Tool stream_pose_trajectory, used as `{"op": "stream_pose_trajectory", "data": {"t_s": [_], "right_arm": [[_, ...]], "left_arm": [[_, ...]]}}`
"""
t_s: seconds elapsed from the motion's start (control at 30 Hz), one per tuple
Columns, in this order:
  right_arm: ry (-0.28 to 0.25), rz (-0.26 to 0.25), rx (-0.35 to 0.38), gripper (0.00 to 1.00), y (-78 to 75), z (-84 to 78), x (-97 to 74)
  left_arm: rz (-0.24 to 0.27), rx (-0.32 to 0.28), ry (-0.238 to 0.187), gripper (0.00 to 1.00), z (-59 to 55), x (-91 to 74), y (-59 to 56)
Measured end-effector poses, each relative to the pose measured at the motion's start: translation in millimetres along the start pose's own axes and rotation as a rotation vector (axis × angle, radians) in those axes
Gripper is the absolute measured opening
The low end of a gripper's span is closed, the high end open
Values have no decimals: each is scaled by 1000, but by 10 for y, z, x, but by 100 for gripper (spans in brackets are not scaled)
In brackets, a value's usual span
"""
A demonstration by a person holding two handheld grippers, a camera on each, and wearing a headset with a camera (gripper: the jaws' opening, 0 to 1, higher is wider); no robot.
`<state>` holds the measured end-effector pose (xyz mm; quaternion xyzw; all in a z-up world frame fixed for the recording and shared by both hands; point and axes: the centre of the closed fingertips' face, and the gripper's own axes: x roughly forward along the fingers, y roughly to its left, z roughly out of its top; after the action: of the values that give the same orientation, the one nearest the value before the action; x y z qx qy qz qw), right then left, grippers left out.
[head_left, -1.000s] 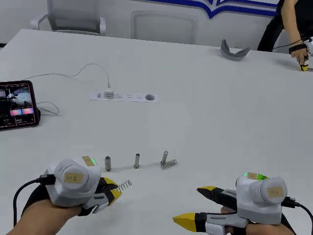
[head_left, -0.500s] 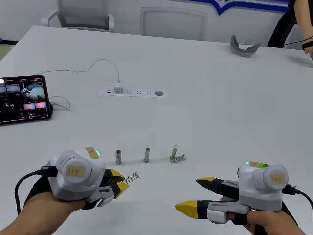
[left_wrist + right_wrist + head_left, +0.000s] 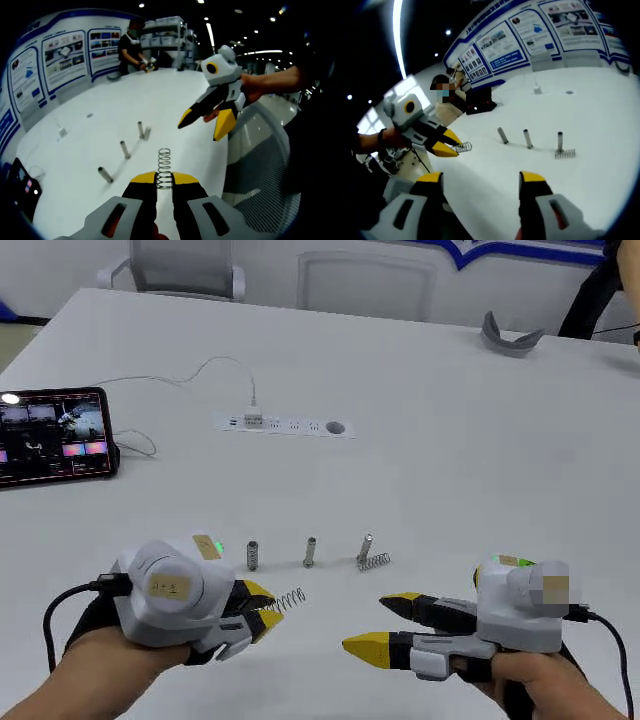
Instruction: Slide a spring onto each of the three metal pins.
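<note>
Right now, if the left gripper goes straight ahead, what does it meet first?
Likely bare table: the held spring aims just past the loose spring and its pin; depth unclear.

Nothing written can be read with certainty. A tan sticker (image 3: 170, 587) on the body of the left gripper (image 3: 266, 608) bears a few handwritten marks too small to make out. The wall posters (image 3: 62, 52) carry headings and blocks of print, and the tablet (image 3: 55, 435) shows coloured panels, but their lettering is too small and blurred to read.
</note>
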<state>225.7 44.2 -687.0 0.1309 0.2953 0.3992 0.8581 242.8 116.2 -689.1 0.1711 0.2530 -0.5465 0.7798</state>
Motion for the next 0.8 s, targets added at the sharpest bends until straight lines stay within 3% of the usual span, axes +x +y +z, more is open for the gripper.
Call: {"op": "stream_pose_trajectory", "data": {"t_s": [0.13,0.27,0.6,0.8], "right_arm": [[-32,47,35,57,75,94,44],[-56,103,62,45,165,179,74],[-55,168,96,33,268,230,118],[-53,188,108,28,301,223,129]], "left_arm": [[-18,16,-2,10,62,25,-68],[-38,40,-12,10,158,51,-143],[-87,86,-33,10,339,119,-293],[-114,112,-32,10,377,182,-359]]}}
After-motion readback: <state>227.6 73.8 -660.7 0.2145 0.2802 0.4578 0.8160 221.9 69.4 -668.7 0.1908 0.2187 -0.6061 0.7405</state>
